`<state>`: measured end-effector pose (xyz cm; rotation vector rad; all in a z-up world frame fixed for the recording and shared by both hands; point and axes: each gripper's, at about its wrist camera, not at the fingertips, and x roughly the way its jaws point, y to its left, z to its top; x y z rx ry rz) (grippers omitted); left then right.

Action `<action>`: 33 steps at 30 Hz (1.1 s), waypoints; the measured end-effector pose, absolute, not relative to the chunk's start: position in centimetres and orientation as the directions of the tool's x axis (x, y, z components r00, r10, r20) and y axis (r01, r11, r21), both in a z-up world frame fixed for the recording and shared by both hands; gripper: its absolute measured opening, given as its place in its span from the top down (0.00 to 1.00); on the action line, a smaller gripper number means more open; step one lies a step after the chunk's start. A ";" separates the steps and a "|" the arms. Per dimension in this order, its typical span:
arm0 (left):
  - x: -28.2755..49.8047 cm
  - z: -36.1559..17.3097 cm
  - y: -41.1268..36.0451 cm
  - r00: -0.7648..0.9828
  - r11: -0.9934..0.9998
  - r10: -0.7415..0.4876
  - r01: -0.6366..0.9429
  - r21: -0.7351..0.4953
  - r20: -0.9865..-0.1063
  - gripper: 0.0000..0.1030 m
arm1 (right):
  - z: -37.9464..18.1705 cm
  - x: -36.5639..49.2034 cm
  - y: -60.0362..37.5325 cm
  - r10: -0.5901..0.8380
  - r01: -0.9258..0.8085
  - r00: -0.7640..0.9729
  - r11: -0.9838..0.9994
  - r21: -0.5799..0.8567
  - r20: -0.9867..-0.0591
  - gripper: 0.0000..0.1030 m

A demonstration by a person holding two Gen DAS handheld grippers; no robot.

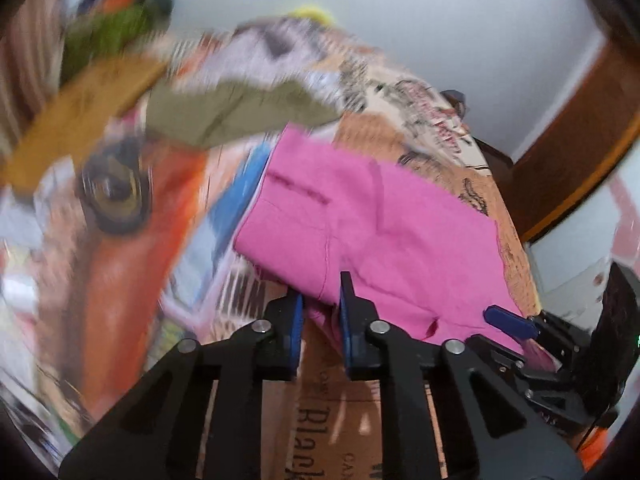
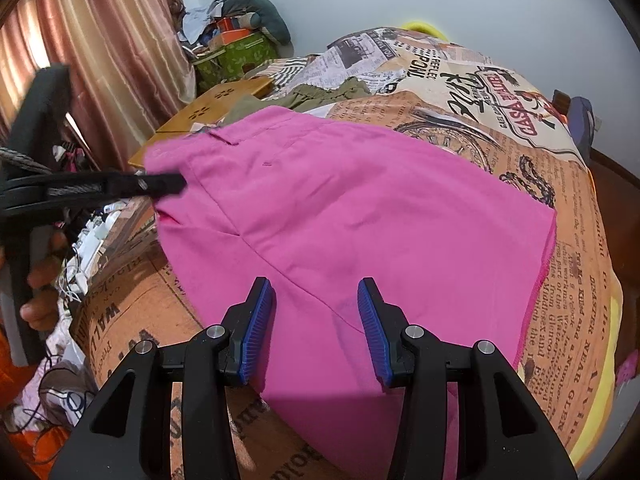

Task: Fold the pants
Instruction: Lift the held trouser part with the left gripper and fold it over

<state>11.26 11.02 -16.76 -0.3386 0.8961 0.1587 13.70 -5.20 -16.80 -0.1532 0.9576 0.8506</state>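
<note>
Bright pink pants (image 2: 360,220) lie spread on a newspaper-print bedspread (image 2: 520,140), their near end hanging over the bed's front edge. In the blurred left wrist view my left gripper (image 1: 322,316) is shut on a bunched edge of the pants (image 1: 380,240), with pink cloth filling the narrow gap between the blue pads. The right wrist view shows that gripper (image 2: 168,186) as a black blur at the pants' left edge, with a hand (image 2: 40,280) behind it. My right gripper (image 2: 316,328) stands open above the near part of the cloth, and its blue finger (image 1: 508,320) shows at the pants' right edge.
An olive garment (image 2: 320,94) lies on the bed beyond the pants, next to a wooden lap tray (image 2: 216,108). A green box (image 2: 236,58) with clutter stands by the pink curtain (image 2: 100,40). Cables and clothes litter the floor at the left (image 2: 76,276). Dark wooden furniture (image 1: 560,152) lies right.
</note>
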 end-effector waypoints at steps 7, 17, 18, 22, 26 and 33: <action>11.8 -10.8 5.6 0.735 0.994 0.021 -0.085 -0.062 -0.677 0.88 | -15.8 13.8 -6.3 0.609 -0.652 0.302 0.693 0.306 -0.734 0.60; 14.2 -10.3 -0.1 0.718 0.990 -0.138 0.117 -0.077 -0.682 0.90 | -17.4 13.5 -6.7 0.617 -0.667 0.280 0.676 0.313 -0.735 0.60; 14.1 -10.3 -0.5 0.712 0.988 -0.153 0.128 -0.087 -0.686 0.90 | -17.4 13.5 -6.8 0.620 -0.667 0.280 0.675 0.315 -0.733 0.60; 14.9 -10.6 -1.7 0.679 0.979 -0.201 0.169 -0.116 -0.706 0.90 | -17.2 13.5 -7.5 0.637 -0.655 0.279 0.673 0.342 -0.719 0.60; 15.4 -10.9 -2.7 0.656 0.976 -0.210 0.187 -0.113 -0.725 0.90 | -16.0 13.6 -10.3 0.636 -0.613 0.343 0.709 0.348 -0.692 0.60; 15.5 -11.0 -4.6 0.649 0.970 -0.217 0.227 -0.087 -0.730 0.90 | -16.3 14.9 -15.8 0.529 -0.502 0.430 0.813 0.294 -0.731 0.60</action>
